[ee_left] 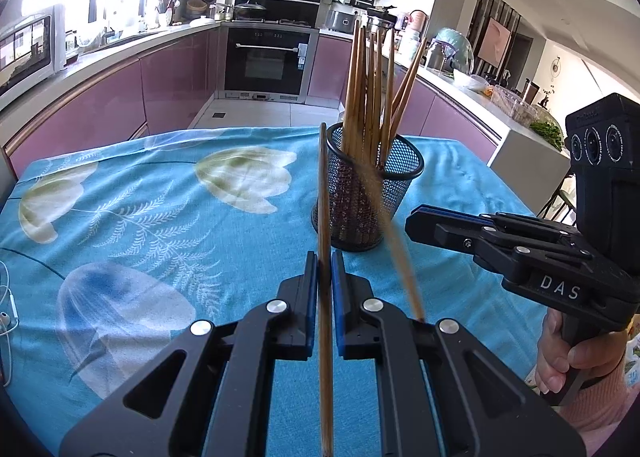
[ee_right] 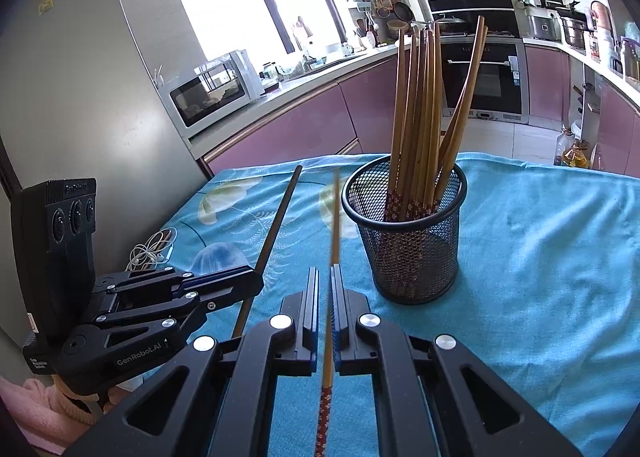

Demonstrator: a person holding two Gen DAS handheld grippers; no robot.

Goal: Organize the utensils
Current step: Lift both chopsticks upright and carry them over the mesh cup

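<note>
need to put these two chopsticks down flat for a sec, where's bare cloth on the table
Bare cloth lies right of the mesh cup out to the table's right edge, and left of it over the flower print. It is crowded in front of the cup, where both grippers hold chopsticks, and at the white earphone cable by the left edge.

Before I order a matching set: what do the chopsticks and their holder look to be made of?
Chopsticks: probably bamboo or wood, a matte tan with faint grain, and a dark red flower-patterned band at one end.
Holder: most likely metal wire mesh coated black; you can see through its fine grid, and the rolled rim shows a slight sheen.
</note>
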